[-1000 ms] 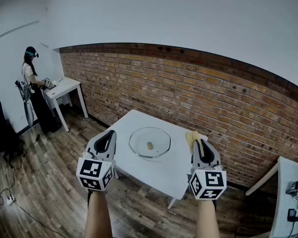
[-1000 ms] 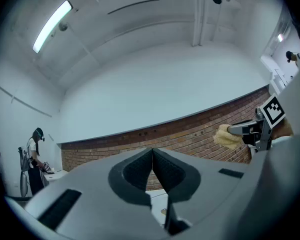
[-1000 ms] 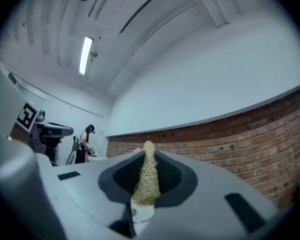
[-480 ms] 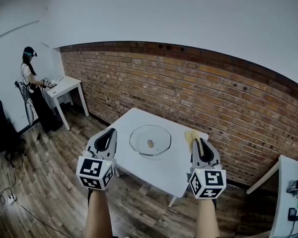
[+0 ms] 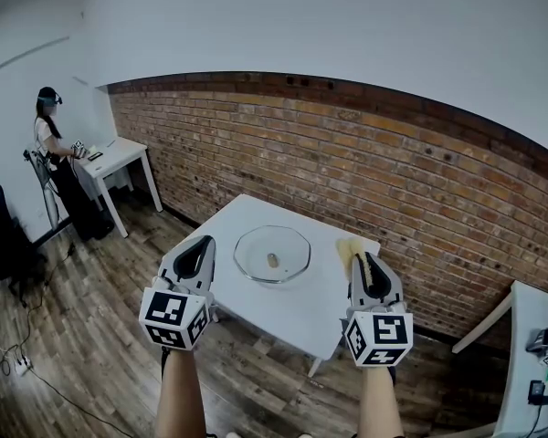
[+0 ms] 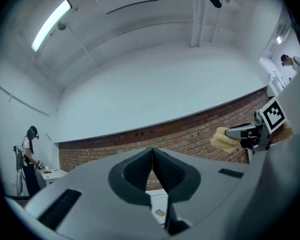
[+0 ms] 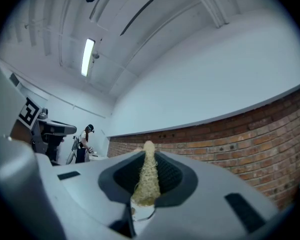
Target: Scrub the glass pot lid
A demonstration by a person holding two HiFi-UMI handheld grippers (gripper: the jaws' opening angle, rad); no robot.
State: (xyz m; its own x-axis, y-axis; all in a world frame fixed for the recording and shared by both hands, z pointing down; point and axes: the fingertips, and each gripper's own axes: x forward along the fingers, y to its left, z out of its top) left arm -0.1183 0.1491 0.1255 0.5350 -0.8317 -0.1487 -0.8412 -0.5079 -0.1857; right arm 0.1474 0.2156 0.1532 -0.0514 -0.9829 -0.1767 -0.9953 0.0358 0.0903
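A glass pot lid (image 5: pixel 272 255) with a small tan knob at its centre lies flat on a white table (image 5: pixel 297 322) in front of a brick wall (image 5: pixel 393 181). Nearer and to its left, the left gripper (image 5: pixel 205 243) is clenched on nothing. To the lid's right, the right gripper (image 5: pixel 363 261) pinches a yellow sponge (image 5: pixel 351 249). Neither gripper touches the lid. At the far left a person (image 5: pixel 53 144) stands at a small table (image 5: pixel 123 158).

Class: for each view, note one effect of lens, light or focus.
Head view: the top edge of the brick wall bows into an arc. Left gripper view: black rounded corners; the ceiling light glares white. Right gripper view: same fisheye rim; the sponge between the jaws looks soft, being so close.
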